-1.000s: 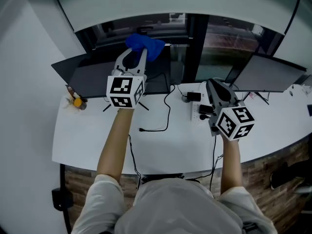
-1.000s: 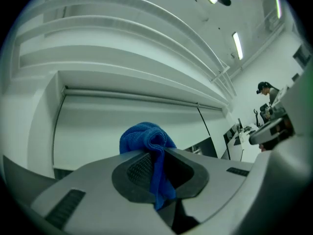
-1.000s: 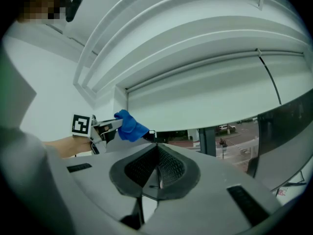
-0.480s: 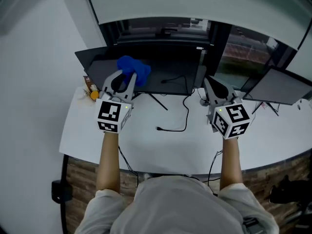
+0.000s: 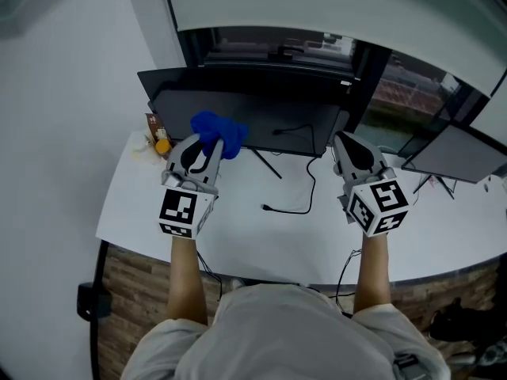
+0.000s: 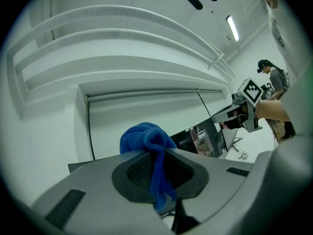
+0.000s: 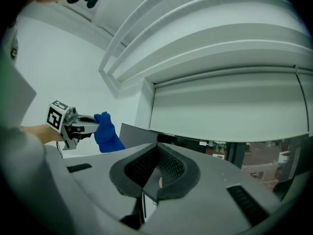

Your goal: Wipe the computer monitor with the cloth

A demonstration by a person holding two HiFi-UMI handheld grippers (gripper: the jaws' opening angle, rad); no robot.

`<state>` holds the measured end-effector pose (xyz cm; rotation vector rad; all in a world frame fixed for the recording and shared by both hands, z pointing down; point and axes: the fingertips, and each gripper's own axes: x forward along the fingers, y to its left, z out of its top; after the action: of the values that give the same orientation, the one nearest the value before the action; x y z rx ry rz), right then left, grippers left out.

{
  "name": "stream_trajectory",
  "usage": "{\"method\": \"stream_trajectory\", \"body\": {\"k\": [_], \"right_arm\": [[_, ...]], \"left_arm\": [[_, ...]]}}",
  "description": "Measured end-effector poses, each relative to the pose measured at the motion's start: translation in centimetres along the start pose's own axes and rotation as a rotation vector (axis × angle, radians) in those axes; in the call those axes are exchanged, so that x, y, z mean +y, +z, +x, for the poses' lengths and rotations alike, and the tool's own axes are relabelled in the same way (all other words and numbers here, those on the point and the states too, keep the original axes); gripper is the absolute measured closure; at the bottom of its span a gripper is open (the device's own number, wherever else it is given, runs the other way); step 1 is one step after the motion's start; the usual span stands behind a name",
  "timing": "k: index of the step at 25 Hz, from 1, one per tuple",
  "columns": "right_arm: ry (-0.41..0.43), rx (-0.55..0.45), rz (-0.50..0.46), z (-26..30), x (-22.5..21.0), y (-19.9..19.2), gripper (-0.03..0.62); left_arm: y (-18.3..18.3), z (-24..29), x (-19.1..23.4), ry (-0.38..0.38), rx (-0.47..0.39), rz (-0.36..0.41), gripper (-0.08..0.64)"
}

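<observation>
The black computer monitor (image 5: 261, 105) stands at the back of the white desk (image 5: 261, 240). My left gripper (image 5: 207, 144) is shut on a bunched blue cloth (image 5: 219, 132), which lies against the lower left part of the screen. In the left gripper view the cloth (image 6: 145, 137) bulges out beyond the jaws and a strip hangs down between them. My right gripper (image 5: 342, 142) sits at the monitor's lower right corner, and its jaws look closed on the dark edge of the panel (image 7: 147, 180). In the right gripper view the left gripper (image 7: 87, 124) and the cloth (image 7: 105, 134) show at the far left.
A second monitor (image 5: 458, 153) stands at the right end of the desk. A black cable (image 5: 291, 207) loops across the desk under the screen. Small items, one of them orange (image 5: 161, 144), sit at the monitor's left. A person (image 6: 277, 84) stands far off.
The left gripper has carried the cloth from the monitor's top edge down to the lower left of the screen. The right gripper came up from over the desk to the monitor's right corner.
</observation>
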<state>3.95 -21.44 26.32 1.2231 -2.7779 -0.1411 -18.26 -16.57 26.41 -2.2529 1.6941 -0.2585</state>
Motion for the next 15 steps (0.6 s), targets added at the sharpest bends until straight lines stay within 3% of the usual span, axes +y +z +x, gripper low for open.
{"method": "stream_trajectory", "body": {"k": [3, 15], "right_arm": [[0.000, 0.014, -0.009, 0.0, 0.7, -0.5, 0.578], [0.019, 0.047, -0.030, 0.2, 2.6, -1.8, 0.578]], "left_arm": [[-0.2, -0.6, -0.1, 0.007, 0.002, 0.021, 0.502], [-2.0, -1.4, -0.7, 0.002, 0.042, -0.027, 0.502]]}}
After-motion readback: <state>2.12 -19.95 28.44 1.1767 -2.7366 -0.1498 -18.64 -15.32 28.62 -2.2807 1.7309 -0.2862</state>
